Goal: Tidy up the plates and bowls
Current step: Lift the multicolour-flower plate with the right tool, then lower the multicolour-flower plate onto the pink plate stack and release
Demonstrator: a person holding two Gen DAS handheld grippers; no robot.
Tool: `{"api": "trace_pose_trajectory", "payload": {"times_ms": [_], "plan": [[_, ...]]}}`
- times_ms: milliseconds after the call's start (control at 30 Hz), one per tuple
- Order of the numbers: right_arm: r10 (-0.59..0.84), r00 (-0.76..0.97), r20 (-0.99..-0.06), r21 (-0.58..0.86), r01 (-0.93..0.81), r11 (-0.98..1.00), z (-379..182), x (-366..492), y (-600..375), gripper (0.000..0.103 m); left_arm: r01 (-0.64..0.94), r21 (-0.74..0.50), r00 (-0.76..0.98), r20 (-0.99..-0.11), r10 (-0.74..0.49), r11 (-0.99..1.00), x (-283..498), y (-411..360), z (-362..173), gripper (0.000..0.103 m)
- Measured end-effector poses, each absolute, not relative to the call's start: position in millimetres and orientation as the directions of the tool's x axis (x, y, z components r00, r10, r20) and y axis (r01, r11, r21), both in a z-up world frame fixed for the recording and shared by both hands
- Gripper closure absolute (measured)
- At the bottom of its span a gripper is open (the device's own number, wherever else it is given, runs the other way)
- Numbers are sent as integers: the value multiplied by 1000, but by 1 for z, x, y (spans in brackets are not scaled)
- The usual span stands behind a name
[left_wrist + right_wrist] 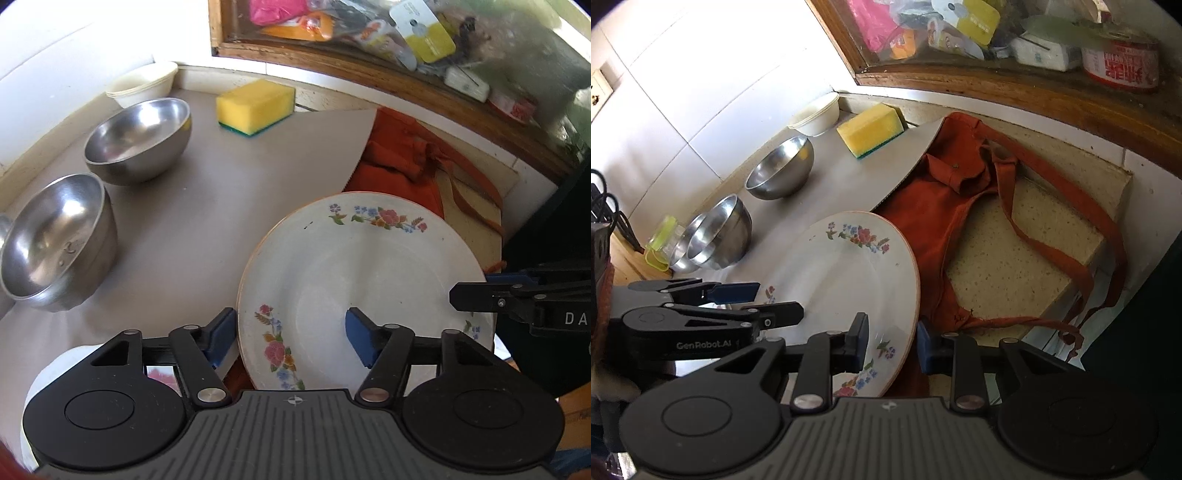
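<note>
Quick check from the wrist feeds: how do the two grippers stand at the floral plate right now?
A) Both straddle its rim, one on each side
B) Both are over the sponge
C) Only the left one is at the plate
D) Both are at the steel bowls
A: the left gripper spans the floral plate at its left rim, and the right gripper spans the right rim, both with jaws apart.

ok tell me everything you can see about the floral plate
The floral plate looks like glazed white ceramic with a thin orange rim line and sprays of pink, blue and orange flowers around its border. It appears tilted, raised over the grey mat and the orange cloth. Both open grippers straddle its rim: the left gripper at its left edge, the right gripper at its right edge. It is empty, with a few dark specks.
</note>
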State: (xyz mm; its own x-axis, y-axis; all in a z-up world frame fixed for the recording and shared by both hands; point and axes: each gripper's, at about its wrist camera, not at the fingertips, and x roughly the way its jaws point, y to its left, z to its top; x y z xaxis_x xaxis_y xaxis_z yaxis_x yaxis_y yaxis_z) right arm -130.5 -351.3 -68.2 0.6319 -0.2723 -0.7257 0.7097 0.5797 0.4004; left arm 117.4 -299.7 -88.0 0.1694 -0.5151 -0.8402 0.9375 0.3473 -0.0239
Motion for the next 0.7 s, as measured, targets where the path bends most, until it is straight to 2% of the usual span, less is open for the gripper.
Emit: {"api": "trace_pose_trajectory", "payload": {"times_ms": [700], "plan": [[-225,723,-653,427,597,679,-35,-111,-358,72,857,-48,289,-779,-557,513,120,-274,-46,33]]}}
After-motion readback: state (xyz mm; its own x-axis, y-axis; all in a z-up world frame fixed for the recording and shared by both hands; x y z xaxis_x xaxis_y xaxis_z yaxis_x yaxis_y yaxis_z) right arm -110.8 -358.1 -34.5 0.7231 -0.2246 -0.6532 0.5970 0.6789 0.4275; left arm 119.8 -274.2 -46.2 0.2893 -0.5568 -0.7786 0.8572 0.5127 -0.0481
